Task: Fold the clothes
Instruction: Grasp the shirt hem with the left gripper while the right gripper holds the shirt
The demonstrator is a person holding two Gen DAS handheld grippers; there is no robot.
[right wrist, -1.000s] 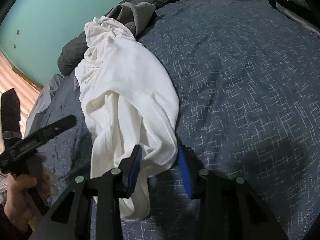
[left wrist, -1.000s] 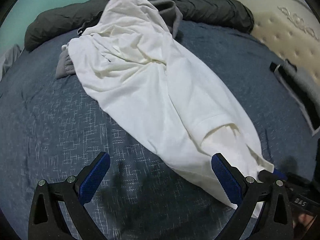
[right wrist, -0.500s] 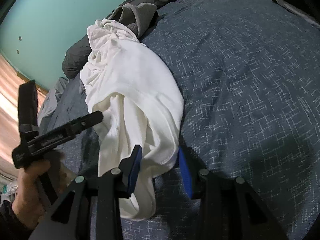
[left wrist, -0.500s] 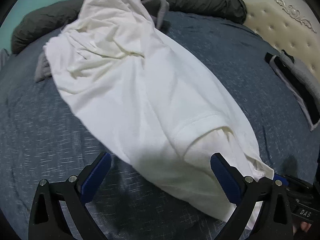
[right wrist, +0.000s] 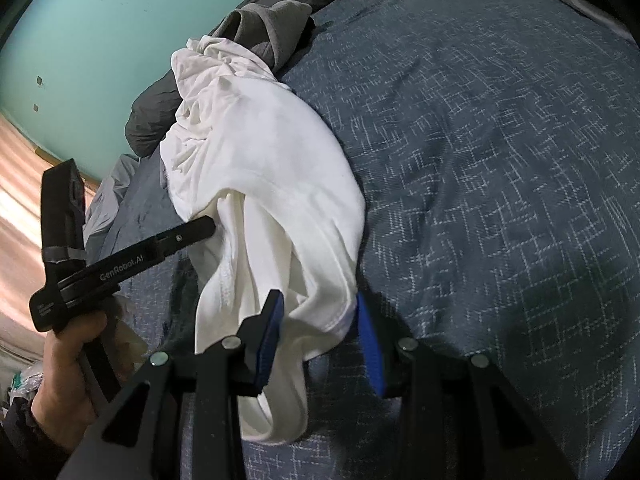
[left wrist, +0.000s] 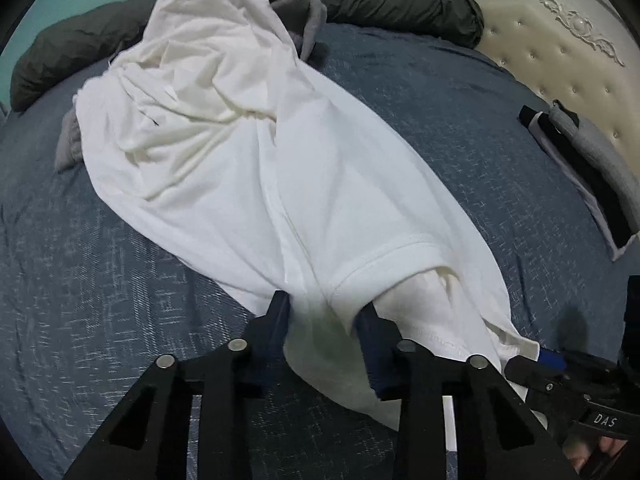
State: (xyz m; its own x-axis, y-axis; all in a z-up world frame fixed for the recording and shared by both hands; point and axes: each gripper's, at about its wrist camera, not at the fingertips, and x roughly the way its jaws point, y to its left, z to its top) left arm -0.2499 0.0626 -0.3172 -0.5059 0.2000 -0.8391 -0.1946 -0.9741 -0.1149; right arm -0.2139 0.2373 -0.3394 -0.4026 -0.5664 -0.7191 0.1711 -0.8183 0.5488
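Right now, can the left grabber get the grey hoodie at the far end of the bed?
Probably not. The left gripper has just been closing on the white T-shirt at the near end. The grey hoodie lies far beyond, partly under the shirt's bunched far end, so it would have to let go first.

**Two wrist views, angled down at the bed**

The left wrist camera sits just behind the left tongs, looking steeply down and forward over the white shirt toward the headboard at upper right. The right wrist camera rides behind the right tongs, close above the bed, facing the teal wall. Both share the shirt, the grey garment and the dark roll. Each view catches the other tongs at its edge.
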